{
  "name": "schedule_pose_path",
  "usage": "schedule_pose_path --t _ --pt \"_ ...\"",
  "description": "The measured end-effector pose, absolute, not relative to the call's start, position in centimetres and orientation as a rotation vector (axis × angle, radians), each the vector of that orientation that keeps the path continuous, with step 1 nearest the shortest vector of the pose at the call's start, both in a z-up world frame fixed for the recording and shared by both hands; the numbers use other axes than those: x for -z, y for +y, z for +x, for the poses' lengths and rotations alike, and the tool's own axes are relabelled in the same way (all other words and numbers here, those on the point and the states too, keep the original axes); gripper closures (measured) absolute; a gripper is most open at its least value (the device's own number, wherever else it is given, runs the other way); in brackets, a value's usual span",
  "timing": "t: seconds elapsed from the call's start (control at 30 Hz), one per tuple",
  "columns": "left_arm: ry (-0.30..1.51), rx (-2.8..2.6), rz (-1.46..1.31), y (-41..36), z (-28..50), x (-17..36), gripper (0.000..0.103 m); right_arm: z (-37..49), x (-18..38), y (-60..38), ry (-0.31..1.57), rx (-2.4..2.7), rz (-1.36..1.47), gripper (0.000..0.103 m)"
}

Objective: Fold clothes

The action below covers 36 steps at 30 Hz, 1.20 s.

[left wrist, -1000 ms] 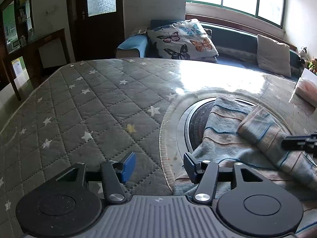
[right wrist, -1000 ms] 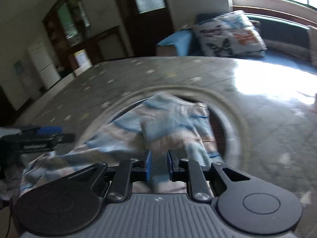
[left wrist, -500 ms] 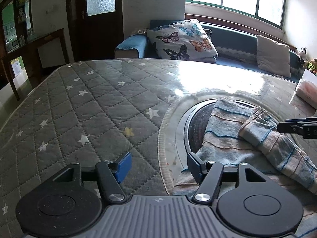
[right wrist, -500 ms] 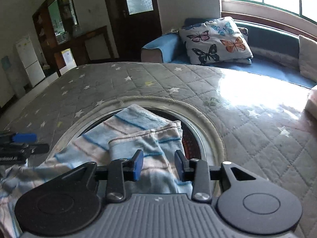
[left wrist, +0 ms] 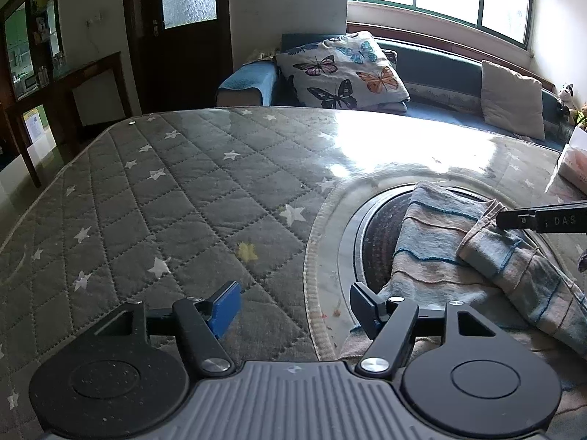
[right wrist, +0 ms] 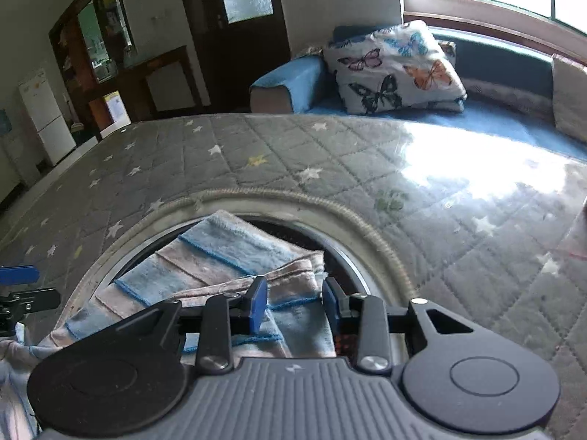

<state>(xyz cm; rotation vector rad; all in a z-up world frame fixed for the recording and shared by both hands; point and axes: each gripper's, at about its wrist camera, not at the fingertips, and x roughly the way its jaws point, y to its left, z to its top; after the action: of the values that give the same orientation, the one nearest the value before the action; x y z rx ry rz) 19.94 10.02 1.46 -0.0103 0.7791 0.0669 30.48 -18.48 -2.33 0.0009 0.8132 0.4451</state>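
Striped blue-pink garment (right wrist: 234,267) lies partly folded on table.

The striped garment (left wrist: 433,253) runs off the right edge, its lower part hidden behind the left tongs (left wrist: 293,308).

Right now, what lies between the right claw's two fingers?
In the right wrist view, the folded edge of the striped cloth lies between the closing fingers of the right claw; the pads do not visibly press it.
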Motion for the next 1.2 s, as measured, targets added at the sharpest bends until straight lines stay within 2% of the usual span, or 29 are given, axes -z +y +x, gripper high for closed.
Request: schedule_pose_path --t 0.03,0.07,0.17,0.57,0.77,0.93,1.1,1.13,1.2 --pt "0.781 -0.068 -0.011 10.0 20.0 -1.4 0.033 30.5 2.4 -18.5 0.818 -0.449 0.004 0.086" --pt "0.782 -0.068 -0.011 9.9 20.1 -1.4 0.033 30.5 2.4 -18.6 0.817 -0.445 0.007 0.092" --pt "0.777 -0.066 -0.009 9.6 20.3 -1.6 0.032 30.2 1.7 -19.3 0.8 -0.429 0.023 0.101" --pt "0.727 0.014 0.014 6.5 22.0 -3.2 0.026 26.9 -4.4 -27.3 0.652 -0.218 -0.025 0.101" --pt "0.702 0.096 0.049 3.8 24.2 -2.9 0.026 25.1 -4.4 -34.2 0.669 -0.003 -0.028 0.101" --pt "0.722 0.147 0.067 2.1 26.8 -1.7 0.029 24.9 -1.6 -36.6 0.742 0.052 -0.015 0.101" --pt "0.736 0.179 0.105 0.3 28.6 -0.4 0.039 25.2 0.3 -37.3 0.768 0.045 0.019 0.101" --pt "0.74 0.184 0.112 0.0 28.9 -0.2 0.043 25.4 0.5 -37.3 0.77 0.042 0.024 0.101" --pt "0.744 0.194 0.116 -0.3 29.4 0.1 0.061 25.5 1.0 -37.3 0.772 0.037 0.033 0.101"
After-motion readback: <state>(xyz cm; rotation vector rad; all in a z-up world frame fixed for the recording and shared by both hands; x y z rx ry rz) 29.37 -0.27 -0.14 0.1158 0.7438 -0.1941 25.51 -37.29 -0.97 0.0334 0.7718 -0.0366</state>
